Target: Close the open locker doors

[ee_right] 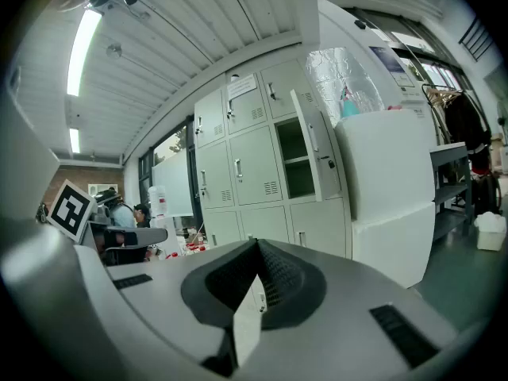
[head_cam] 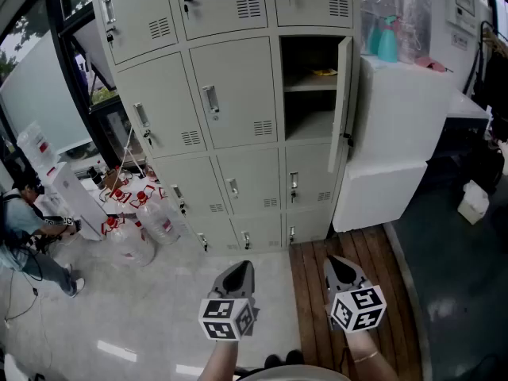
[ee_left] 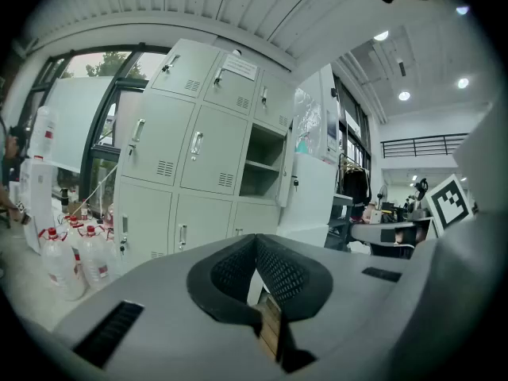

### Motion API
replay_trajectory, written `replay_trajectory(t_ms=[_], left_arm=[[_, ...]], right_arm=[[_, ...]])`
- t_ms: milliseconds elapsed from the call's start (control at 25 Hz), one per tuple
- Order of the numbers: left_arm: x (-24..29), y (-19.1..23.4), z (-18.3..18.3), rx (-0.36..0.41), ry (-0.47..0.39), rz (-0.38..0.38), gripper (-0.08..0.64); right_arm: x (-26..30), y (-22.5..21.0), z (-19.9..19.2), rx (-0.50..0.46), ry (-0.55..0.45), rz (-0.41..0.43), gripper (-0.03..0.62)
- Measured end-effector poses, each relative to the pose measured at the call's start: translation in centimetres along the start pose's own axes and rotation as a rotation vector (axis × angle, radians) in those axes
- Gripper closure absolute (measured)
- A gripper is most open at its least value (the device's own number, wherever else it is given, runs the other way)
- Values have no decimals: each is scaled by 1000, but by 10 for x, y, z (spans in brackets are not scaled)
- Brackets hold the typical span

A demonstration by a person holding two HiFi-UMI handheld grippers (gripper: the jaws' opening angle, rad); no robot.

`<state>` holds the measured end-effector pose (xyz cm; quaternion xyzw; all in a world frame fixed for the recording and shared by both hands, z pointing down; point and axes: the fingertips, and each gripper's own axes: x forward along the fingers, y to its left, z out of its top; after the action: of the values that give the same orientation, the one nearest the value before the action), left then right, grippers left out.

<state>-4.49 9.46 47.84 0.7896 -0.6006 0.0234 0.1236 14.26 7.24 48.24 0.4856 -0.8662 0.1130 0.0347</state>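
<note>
The person is facing a bank of grey lockers (head_cam: 230,94) from well back, holding a hand-held gripper in each hand low in the head view. The left hand-held gripper (head_cam: 239,271) is pointing toward the lockers with its jaws pressed together and nothing between them; in its own view the dark ribbed pads are meeting along a single line. The right hand-held gripper (head_cam: 343,268) is hovering over a strip of wooden flooring (head_cam: 361,244), its jaws likewise fully together and empty. One locker door (head_cam: 343,94) in the right-hand column is hanging open, swung out to the right and standing almost edge-on in the head view, just beside a tall white cabinet (head_cam: 401,133). The open compartment (head_cam: 309,113) is showing a shelf with a small yellow item (head_cam: 324,72) lying on it. The other doors in view are sitting shut. Large water bottles (head_cam: 155,225) are standing on the pale floor by the lockers' lower left, and a person (head_cam: 28,228) is showing at the far left edge.
</note>
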Motion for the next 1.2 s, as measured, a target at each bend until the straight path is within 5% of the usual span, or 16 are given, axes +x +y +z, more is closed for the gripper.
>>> replay_trajectory(t_ms=[560,1200], left_arm=[[-2,-14,8,31,-34,37,540],[44,20,41,50,-64,40,540]], right_arm=[[-6,-3,32,-23,-119,57,583],[48,-52,122,-47,-266,-14,435]])
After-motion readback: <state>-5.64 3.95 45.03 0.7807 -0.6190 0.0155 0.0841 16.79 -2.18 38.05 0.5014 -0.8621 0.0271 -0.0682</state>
